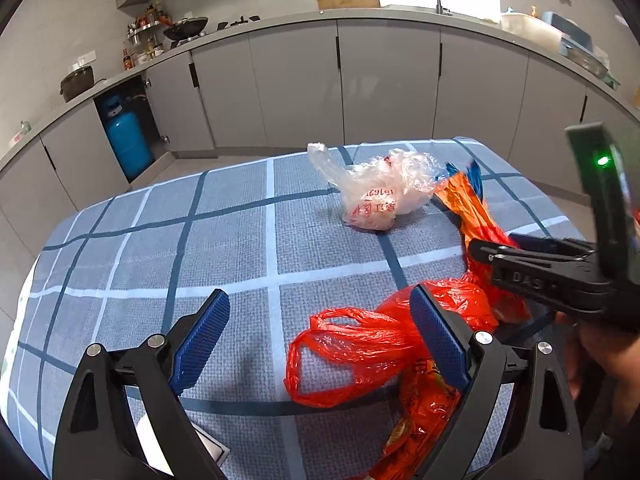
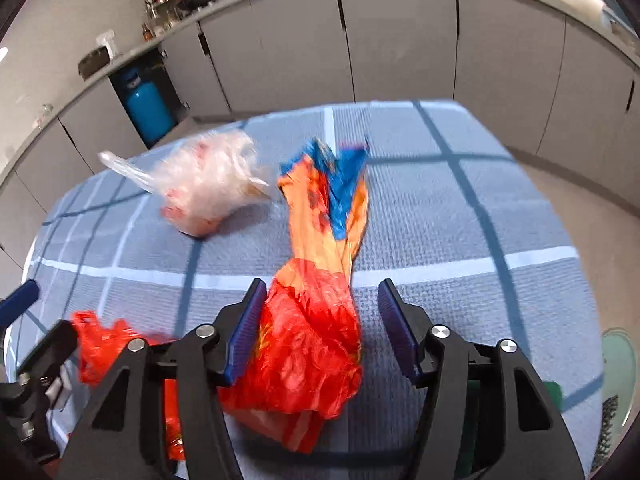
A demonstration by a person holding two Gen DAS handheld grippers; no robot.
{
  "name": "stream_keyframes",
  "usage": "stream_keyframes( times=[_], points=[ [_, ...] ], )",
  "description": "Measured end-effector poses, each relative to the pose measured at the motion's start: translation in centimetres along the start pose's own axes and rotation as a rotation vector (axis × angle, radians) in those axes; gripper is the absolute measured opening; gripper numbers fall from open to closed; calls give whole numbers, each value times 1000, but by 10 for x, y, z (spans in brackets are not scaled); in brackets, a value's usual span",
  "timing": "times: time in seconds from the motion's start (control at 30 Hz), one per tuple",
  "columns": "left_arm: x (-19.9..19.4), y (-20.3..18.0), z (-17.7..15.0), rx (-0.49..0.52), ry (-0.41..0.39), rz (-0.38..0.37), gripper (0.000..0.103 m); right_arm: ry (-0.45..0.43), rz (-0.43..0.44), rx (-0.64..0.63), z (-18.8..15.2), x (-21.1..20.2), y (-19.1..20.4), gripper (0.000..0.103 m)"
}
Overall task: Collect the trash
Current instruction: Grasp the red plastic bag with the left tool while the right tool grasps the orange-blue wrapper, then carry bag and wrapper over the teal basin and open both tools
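1. Left gripper: enters from the bottom of the left wrist view, pitched down toward the checked tablecloth. Jaws stand wide apart; nothing is clamped. Its right blue pad sits in front of the red plastic bag; contact cannot be told.
2. Right gripper: enters from the bottom of the right wrist view, also tilted downward. Jaws partly apart. The orange-and-blue wrapper lies between the pads: the left pad is against its crumpled red end, the right pad stands clear of it. Not clamped.
3. In the left wrist view the right gripper shows at the right edge, with a green indicator light on its body and part of a hand beneath it.
4. Wrapper: long, twisted; blue-and-orange end points to the upper centre of the right wrist view, red crinkled end sits low centre by the jaws. It rests on the cloth.
5. Red plastic bag: glossy, crumpled, handle loops open; lower centre-right of the left wrist view, lower left of the right wrist view.
6. Clear plastic bag with red print: upper centre of the left wrist view, touching the wrapper's far end; blurred in the right wrist view.
7. Background: grey cabinets, blue gas cylinder at upper left.
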State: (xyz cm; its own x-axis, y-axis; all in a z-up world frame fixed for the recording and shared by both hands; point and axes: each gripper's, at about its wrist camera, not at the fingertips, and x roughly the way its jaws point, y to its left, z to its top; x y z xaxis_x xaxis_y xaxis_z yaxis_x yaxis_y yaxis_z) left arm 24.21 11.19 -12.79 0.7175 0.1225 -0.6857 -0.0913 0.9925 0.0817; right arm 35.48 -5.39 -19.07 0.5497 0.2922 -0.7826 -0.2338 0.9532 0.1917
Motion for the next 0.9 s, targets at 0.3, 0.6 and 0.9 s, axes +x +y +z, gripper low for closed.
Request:
stream_keyframes(
  times=[0.3, 0.6, 0.9],
  points=[
    [-9, -13, 0, 16, -14, -24, 91, -200, 8, -22, -14, -81, -8, 20],
    [12, -58, -3, 100, 39, -78, 94, -232, -29, 23, -79, -137, -32, 20],
    [12, -60, -3, 96, 87, -90, 23, -277, -2, 52, -95, -156, -47, 20]
  ],
)
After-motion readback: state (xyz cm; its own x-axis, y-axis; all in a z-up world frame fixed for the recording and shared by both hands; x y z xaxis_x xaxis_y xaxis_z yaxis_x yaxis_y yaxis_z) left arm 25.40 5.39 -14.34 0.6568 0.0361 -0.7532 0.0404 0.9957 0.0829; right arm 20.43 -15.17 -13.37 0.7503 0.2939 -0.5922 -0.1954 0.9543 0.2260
